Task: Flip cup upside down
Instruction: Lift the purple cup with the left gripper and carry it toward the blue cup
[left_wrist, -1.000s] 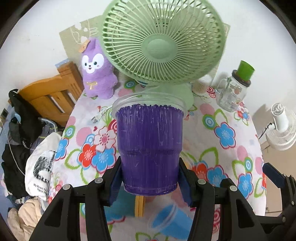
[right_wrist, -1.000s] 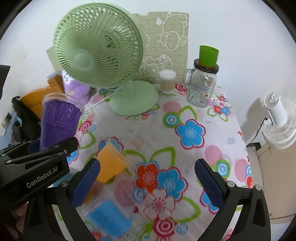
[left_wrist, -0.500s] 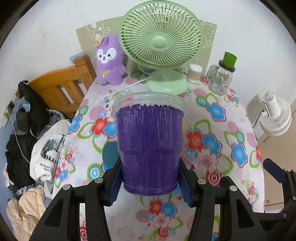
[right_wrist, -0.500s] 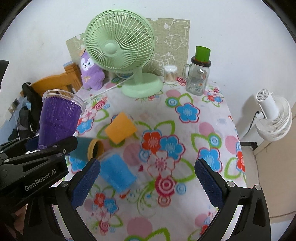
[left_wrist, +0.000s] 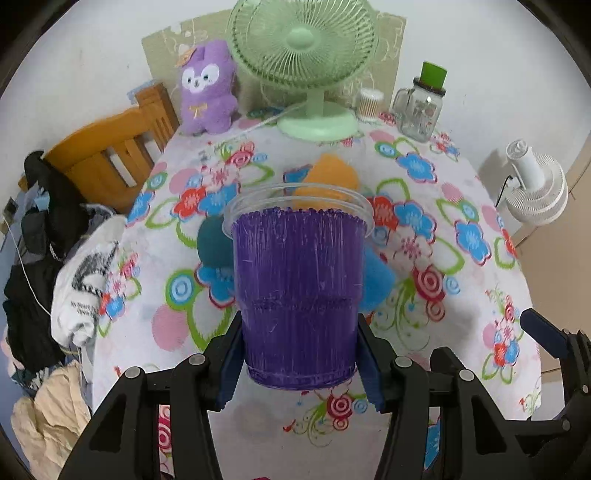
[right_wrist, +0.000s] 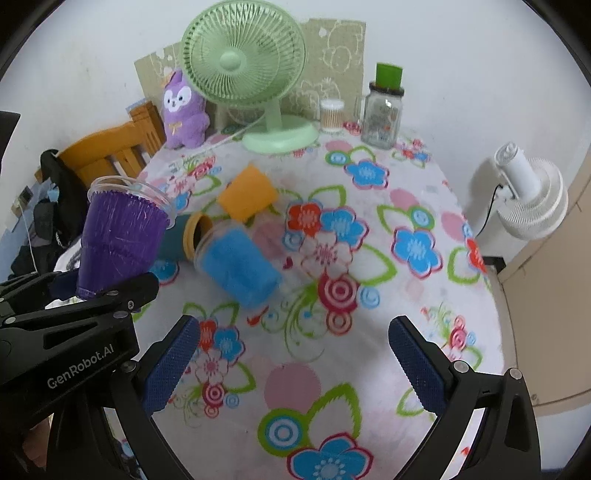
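Cup (left_wrist: 299, 295): your left gripper (left_wrist: 300, 360) pinches it, mouth up, above the tabletop (right_wrist: 332, 369).
Right gripper (right_wrist: 293, 363): spread, empty.
Left: you invert it, set down.

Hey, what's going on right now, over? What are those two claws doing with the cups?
Left gripper shut on purple cup, rim up, above table. Right gripper open, empty. Blue cup and orange cup on their sides below.

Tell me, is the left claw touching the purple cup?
Touching. In the left wrist view the left claw has both blue pads pressed against the lower sides of the purple cup, holding it upright, rim up, above the floral tablecloth.
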